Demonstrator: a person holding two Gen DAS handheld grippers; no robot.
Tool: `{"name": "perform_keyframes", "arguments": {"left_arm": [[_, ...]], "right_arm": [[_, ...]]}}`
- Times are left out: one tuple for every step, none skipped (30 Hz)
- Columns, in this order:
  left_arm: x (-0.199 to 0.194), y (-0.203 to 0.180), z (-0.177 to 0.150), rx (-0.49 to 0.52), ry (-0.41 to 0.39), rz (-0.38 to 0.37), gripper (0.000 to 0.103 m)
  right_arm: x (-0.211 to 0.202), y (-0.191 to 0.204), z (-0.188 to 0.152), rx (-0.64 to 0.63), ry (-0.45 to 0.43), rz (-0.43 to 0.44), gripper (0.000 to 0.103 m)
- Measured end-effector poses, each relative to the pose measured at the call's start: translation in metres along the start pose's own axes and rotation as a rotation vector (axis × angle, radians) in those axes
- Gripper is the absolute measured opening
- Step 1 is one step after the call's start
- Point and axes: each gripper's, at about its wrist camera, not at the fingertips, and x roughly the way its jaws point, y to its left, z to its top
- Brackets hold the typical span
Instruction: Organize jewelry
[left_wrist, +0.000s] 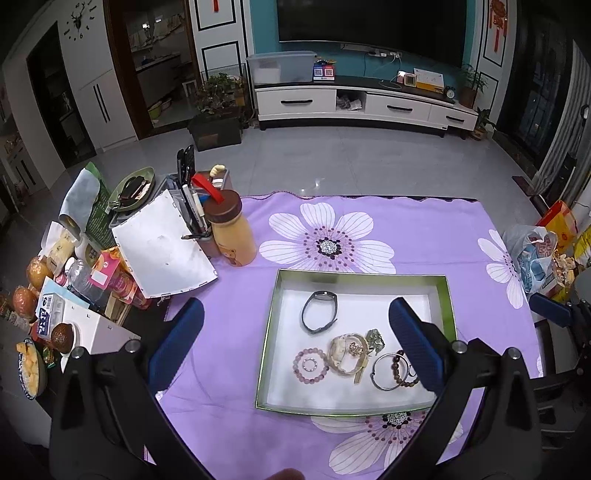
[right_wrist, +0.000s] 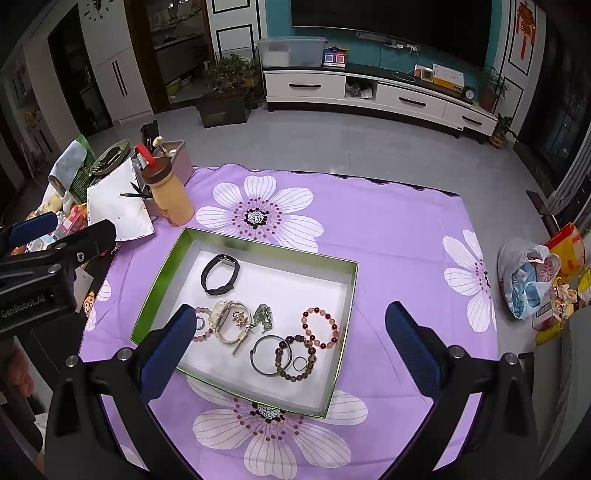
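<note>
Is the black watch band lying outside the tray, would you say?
No, the band lies inside the tray, near its far left corner.

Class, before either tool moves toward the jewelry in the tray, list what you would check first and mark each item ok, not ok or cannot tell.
1. Left tool open and holding nothing: ok.
2. Right tool open and holding nothing: ok.
3. All jewelry inside the tray: ok.
4. Black band lies apart from the other pieces: ok.
5. Metal bangle free of the dark bead bracelet: not ok, they overlap.
6. Where sorted pieces should go: cannot tell.
</note>
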Motion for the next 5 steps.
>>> {"name": "perform_keyframes", "arguments": {"left_arm": [[0.0, 0.0, -0.0004, -0.001, 0.002, -0.001, 0.101], [0.0003, 0.0001, -0.0008, -0.004, 0.004, -0.001, 0.101], [0.0007, 0.0004, -0.0011, -0.005, 0.007, -0.001, 0.101], [0.0012, 0.0008, -0.0015, -0.007, 0.009, -0.003, 0.101], [0.0014, 0.001, -0.0024, -0.008, 0.011, -0.002, 0.101]], "right_arm": [[0.0002, 0.0005, -0.0007, -0.001, 0.0, 0.0, 0.102], [0.0, 0.0007, -0.0011, -0.001, -0.001, 0.001, 0.102], [-0.0001, 0.0009, -0.0016, -0.002, -0.002, 0.001, 0.102], [-0.0001, 0.0009, -0.0018, -0.001, -0.003, 0.0, 0.102], [0.0001, 0.001, -0.0015, 0.001, -0.003, 0.0, 0.102]]}}
